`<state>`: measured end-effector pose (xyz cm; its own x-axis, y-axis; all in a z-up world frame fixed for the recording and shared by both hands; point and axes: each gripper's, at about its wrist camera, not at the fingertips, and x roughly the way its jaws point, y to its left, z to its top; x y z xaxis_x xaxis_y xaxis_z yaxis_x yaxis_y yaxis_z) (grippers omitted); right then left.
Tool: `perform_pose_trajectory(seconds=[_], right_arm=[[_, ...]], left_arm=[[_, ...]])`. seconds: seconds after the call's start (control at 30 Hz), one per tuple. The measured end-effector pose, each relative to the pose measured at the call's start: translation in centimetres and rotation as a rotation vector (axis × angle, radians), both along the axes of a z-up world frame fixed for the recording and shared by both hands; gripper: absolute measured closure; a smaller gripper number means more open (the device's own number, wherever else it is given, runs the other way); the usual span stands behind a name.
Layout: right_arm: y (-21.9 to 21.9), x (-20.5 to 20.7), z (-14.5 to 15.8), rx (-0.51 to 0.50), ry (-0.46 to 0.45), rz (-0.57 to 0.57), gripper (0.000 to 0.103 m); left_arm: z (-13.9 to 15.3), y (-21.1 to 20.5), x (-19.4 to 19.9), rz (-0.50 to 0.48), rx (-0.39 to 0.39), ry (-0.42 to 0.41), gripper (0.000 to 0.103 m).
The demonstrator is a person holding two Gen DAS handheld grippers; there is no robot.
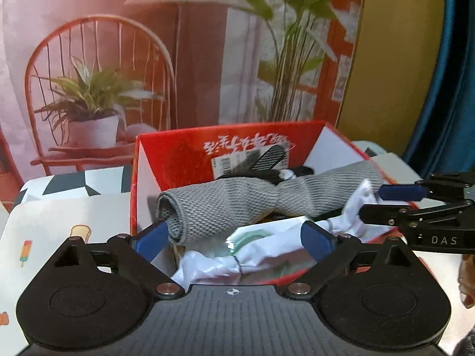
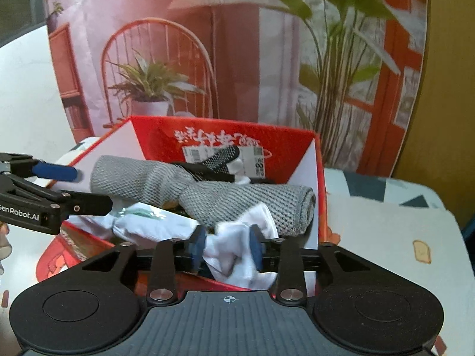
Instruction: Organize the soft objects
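Observation:
A red cardboard box (image 1: 178, 154) (image 2: 297, 145) stands on the table. A rolled grey cloth (image 1: 237, 204) (image 2: 237, 198) lies across its top. Under it lies a white cloth (image 1: 261, 258) (image 2: 237, 246) tied at the middle with a green-printed packet. A black and grey mesh item (image 1: 270, 155) (image 2: 219, 157) lies at the back. My left gripper (image 1: 234, 241) is open, its blue pads either side of the white cloth. My right gripper (image 2: 227, 250) is shut on the white cloth's end; it also shows in the left wrist view (image 1: 371, 204).
The box sits on a patterned tablecloth (image 1: 44, 228) (image 2: 386, 237) with cartoon prints. A printed backdrop with a chair and plants (image 1: 98, 89) (image 2: 157, 83) stands right behind the box. A blue curtain (image 1: 445, 89) hangs at the far right.

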<state>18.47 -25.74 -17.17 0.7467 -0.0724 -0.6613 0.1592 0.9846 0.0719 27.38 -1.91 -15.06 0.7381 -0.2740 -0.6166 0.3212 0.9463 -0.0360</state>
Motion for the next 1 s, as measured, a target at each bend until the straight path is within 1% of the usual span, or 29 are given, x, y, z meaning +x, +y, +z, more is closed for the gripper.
perform_pose_trajectory(seconds=[0.03,0.07,0.13,0.17,0.23,0.27,0.33,0.37,0.53,0.67,0.77,0.93,1.0], right_arm=[[0.1,-0.3,0.3,-0.001,-0.013,0.0,0.054],[0.1,-0.6,0.6,-0.003,-0.027,-0.001,0.051],[0.3,-1.2,1.1,-0.014,-0.049,-0.006,0.04],[0.4,-1.5,1.3,-0.019,-0.056,-0.013,0.036],[0.4,-2.0,1.3,-0.02,-0.064,-0.026,0.019],[0.4,-2.2,1.3,-0.021,-0.066,-0.034,0.015],[0.3,-2.7,1.2,-0.021,-0.067,-0.048,0.003],[0.3,-2.8,1.2,-0.022,-0.067,-0.056,0.001],[0.2,-3.7,1.0,0.006,-0.058,-0.081,0.0],[0.7,-4.7,1.5,0.012,-0.075,-0.087,0.0],[1.0,-5.5,2.0,0.009,-0.091,-0.094,0.0],[1.6,-7.1,3.5,0.012,-0.128,-0.12,0.0],[2.0,-7.8,4.2,0.008,-0.143,-0.129,0.0]], left_arm=[[0.2,0.0,-0.5,0.004,-0.002,-0.013,0.002],[0.3,-0.1,-1.0,0.009,-0.003,-0.028,0.001],[0.4,0.0,-1.8,0.027,-0.006,-0.051,0.0],[0.4,0.0,-2.1,0.037,-0.01,-0.059,0.0],[0.3,0.2,-2.4,0.058,-0.017,-0.056,0.0],[0.3,0.3,-2.5,0.068,-0.019,-0.052,0.0],[0.2,0.4,-2.8,0.092,-0.018,-0.034,0.0],[0.1,0.5,-2.8,0.101,-0.021,-0.029,0.0],[0.1,1.5,-3.9,0.126,-0.054,-0.022,0.0],[0.6,1.8,-5.1,0.151,-0.047,-0.041,0.0],[1.1,1.7,-5.8,0.17,-0.032,-0.045,0.0],[2.2,1.9,-7.9,0.18,-0.037,-0.077,0.0],[2.9,2.1,-8.8,0.184,-0.058,-0.092,0.0]])
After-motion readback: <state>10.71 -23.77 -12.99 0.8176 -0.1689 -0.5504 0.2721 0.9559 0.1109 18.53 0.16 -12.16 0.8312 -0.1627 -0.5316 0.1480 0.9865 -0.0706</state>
